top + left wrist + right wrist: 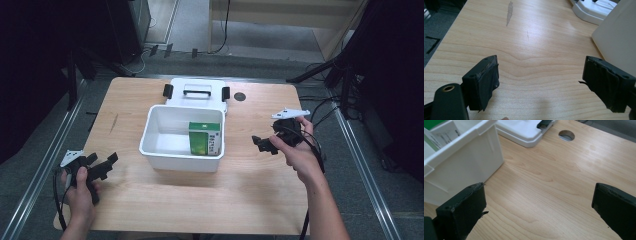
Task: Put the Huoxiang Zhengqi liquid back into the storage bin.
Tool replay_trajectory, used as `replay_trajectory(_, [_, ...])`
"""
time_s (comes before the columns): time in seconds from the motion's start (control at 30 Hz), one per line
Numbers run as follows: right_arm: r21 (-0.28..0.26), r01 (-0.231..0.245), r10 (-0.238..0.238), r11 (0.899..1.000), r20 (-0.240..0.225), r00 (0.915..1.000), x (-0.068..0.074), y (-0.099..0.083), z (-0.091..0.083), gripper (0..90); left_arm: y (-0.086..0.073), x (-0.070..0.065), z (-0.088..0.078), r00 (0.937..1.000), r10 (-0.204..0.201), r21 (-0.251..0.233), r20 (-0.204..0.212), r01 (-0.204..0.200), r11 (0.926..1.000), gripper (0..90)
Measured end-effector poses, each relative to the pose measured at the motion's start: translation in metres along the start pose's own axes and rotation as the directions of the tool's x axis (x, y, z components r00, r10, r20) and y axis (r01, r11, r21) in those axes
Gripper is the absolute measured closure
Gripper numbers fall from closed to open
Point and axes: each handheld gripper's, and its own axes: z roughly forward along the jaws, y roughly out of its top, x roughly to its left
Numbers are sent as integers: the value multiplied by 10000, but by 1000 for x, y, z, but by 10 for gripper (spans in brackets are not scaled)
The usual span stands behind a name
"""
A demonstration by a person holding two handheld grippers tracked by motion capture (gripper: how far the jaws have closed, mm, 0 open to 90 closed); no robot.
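Note:
A white plastic bin (181, 156) stands in the middle of the wooden table, and a green and white carton (204, 138) lies inside it at the right. The bin's white lid (197, 95), with a handle and two black latches, lies flat behind it. My left gripper (102, 164) is near the table's front left corner, left of the bin, open and empty. My right gripper (264, 144) hovers to the right of the bin, also open with nothing between its jaws. The bin's wall (461, 167) and the carton (435, 131) show at the left of the right gripper view.
A round cable hole (240, 96) sits in the table near the back edge, right of the lid. A dark scuff (509, 12) marks the wood ahead of the left gripper. Black tripod legs (320, 67) and cables stand on the floor beyond the table's right side.

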Motion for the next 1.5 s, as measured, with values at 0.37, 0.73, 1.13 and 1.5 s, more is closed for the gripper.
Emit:
replay_trajectory(0.37, [-744,-810,862,9939,697,9938,-11,-55,-2,0,0,0,0,10000,20,17,-1,-20,10000,147])
replay_trajectory(0.73, [-1474,-1591,1764,9762,1134,9778,-21,-113,-5,0,0,-1,0,10000,62,-7,-25,-62,10000,147])
replay_trajectory(1.13, [-2271,-2346,2699,9452,1389,9528,-31,-167,-19,0,0,1,-1,10000,-65,-34,12,65,10000,146])
replay_trajectory(1.5, [-2911,-2606,3219,9205,1874,9280,-39,-199,-38,0,-1,0,-1,10000,-78,-70,-7,78,9999,146])
